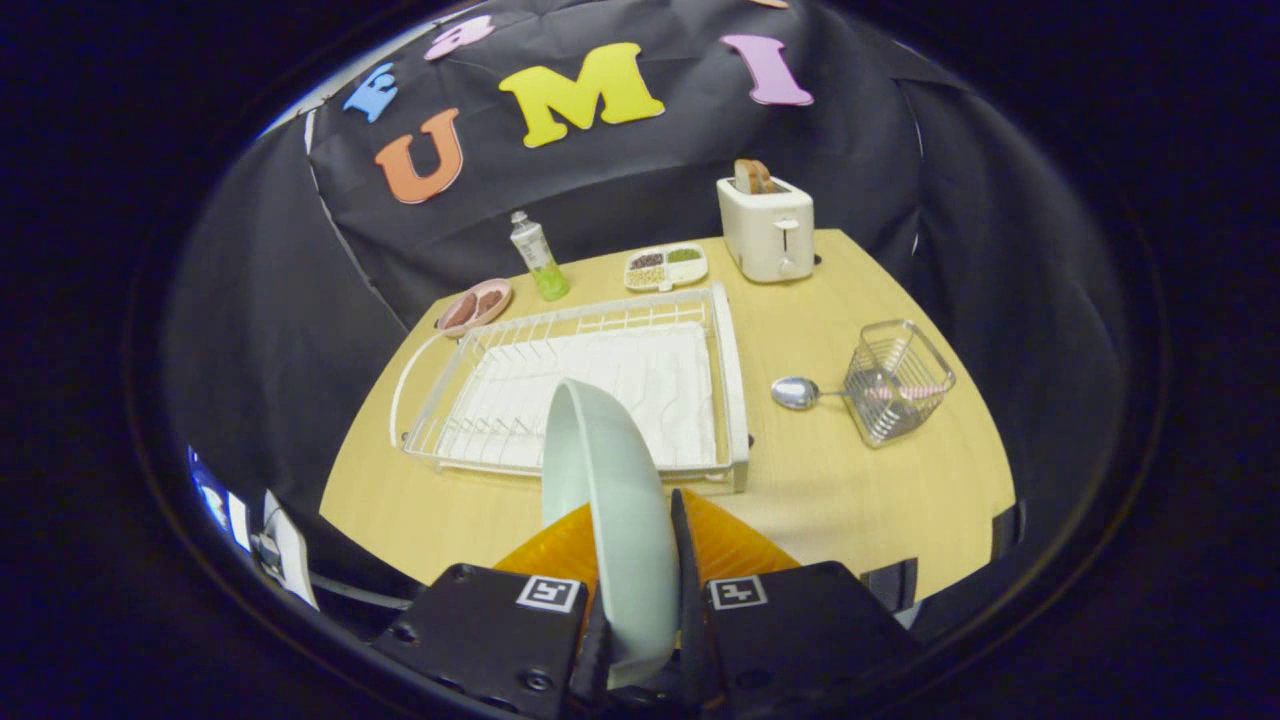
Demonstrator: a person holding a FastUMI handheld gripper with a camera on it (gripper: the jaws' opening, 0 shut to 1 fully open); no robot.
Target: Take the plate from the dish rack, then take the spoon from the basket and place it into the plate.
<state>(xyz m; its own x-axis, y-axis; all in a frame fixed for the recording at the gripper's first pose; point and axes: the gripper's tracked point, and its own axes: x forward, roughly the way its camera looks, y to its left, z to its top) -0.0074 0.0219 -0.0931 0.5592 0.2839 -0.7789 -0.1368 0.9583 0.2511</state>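
Note:
A pale green plate [610, 500] stands on edge between my two fingers, and my gripper [632, 540] is shut on its rim. It is held above the front rail of the white wire dish rack [590, 385], which holds nothing else. To the right of the rack a small wire basket [897, 382] lies tipped on the wooden table [860, 480]. A spoon [800, 393] sticks out of the basket, its shiny bowl resting on the table towards the rack and its handle inside the basket.
Along the back of the table stand a cream toaster [767, 228] with bread in it, a divided snack tray [666, 267], a green-bottomed bottle [537, 257] and a pink dish [474, 307]. Bare tabletop lies in front of the rack and basket.

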